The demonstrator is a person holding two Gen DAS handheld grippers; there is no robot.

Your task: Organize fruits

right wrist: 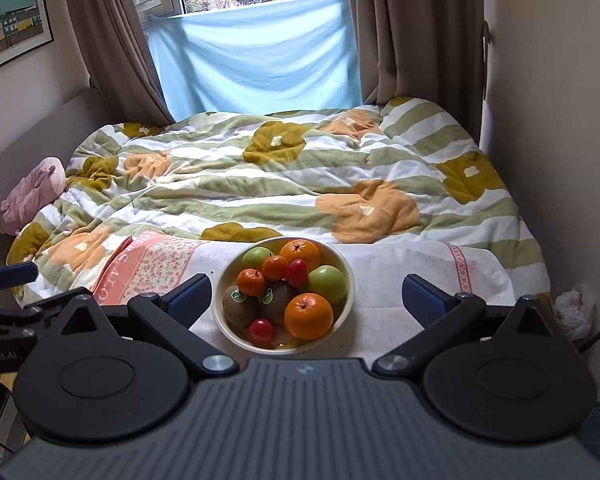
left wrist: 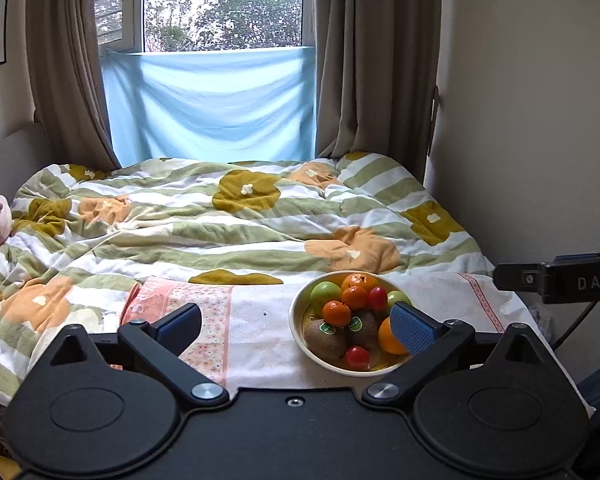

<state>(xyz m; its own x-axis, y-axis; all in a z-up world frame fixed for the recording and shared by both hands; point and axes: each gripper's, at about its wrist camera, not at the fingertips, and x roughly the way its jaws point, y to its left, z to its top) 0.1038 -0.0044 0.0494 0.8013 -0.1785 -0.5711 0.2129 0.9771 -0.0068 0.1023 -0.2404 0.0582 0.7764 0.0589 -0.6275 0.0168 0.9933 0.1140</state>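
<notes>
While both grippers stand wide open and hold nothing, the bowl (right wrist: 342,264) sits on a white cloth (right wrist: 380,276) at the near edge of the bed. In the right wrist view the right gripper (right wrist: 306,294) frames the bowl: its left finger (right wrist: 190,294) lies just left of the rim, its right finger (right wrist: 424,300) well to the right of it, and neither touches the bowl. The fruit is heaped inside. A big orange (right wrist: 309,316) lies at the near right, another orange (right wrist: 300,252) at the far side, two small tangerines (right wrist: 251,282) in the middle, two kiwis (right wrist: 240,308) with green stickers at the near left, two green apples (right wrist: 327,283) at right and far left, and two small red fruits (right wrist: 261,330), one near, one in the middle.

In the left wrist view the left gripper (left wrist: 296,326) is set left of the bowl (left wrist: 296,320). Its right finger (left wrist: 414,326) overlaps the bowl's right side, in front of an orange (left wrist: 386,338); whether it touches the fruit cannot be told. Its left finger (left wrist: 180,326) lies over the pink floral band (left wrist: 216,312) of the cloth, well apart from the bowl. Part of the right gripper's body shows at the far right edge of this view.

Beyond the cloth a striped flowered quilt (right wrist: 284,176) covers the bed, with a blue sheet (right wrist: 256,56) hung across the window behind.
</notes>
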